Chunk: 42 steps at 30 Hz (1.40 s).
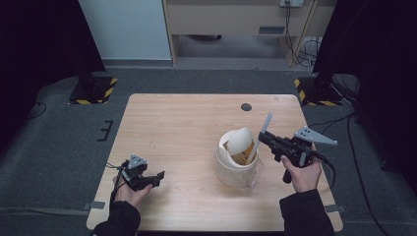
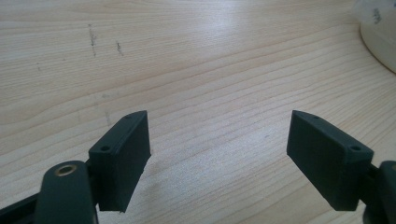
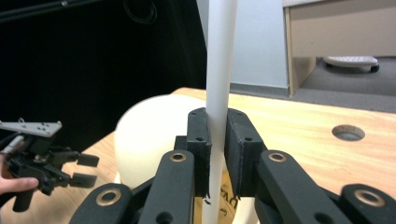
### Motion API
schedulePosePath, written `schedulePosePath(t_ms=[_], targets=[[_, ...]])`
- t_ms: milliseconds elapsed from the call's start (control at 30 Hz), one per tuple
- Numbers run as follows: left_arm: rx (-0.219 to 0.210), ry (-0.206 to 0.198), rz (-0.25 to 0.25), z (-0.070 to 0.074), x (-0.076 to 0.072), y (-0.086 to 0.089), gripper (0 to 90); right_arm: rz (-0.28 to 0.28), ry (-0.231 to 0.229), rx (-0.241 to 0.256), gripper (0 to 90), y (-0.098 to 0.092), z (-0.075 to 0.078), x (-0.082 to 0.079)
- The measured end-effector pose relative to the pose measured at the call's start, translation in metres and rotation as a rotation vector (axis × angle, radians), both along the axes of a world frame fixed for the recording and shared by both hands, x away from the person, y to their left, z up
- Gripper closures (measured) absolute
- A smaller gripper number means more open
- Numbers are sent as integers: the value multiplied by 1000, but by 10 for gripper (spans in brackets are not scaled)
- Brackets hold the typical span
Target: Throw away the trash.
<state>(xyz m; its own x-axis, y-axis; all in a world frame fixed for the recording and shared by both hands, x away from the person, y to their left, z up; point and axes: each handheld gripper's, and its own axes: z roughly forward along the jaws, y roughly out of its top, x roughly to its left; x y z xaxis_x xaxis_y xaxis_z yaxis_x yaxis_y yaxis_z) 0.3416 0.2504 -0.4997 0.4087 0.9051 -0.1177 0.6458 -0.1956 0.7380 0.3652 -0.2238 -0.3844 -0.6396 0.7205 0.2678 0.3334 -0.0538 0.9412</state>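
Right hand-held gripper [image 3: 217,154] clamped on white stick [image 3: 218,70] angled into tub [image 1: 237,167] mid-counter [image 1: 187,118], likely for stirring; left hand-held gripper [image 2: 219,154] wide open, idle, holding nothing, near front-left edge.

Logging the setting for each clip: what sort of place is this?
Probably a lab recording station: a bare light wooden table on grey carpet, black stands with yellow-black hazard-striped bases, and cables by the back wall.

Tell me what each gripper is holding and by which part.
The right gripper clamps a white spatula-like utensil partway along its flat handle, its lower end inside the tub. The left gripper is open, holding nothing.
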Motion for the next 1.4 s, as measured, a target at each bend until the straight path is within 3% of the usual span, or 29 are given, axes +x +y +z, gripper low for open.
schedulePosePath(t_ms=[333, 600, 833, 967, 1100, 1400], targets=[[1, -1, 1, 0, 0, 1, 215, 8, 59, -40, 800, 0, -15, 4], [0, -1, 7, 1, 0, 3, 215, -18, 52, -24, 641, -16, -13, 5], [-7, 3, 27, 1, 2, 10, 213, -108, 58, -56, 472, -34, -21, 9], [-5, 11, 41, -1, 4, 16, 204, -158, 88, -106, 320, -41, -35, 15], [3, 13, 47, -3, 7, 22, 187, -204, 119, -188, 241, -48, -55, 22], [48, 33, 88, -10, 13, 43, 149, -264, 236, -332, 184, -67, -102, 31]])
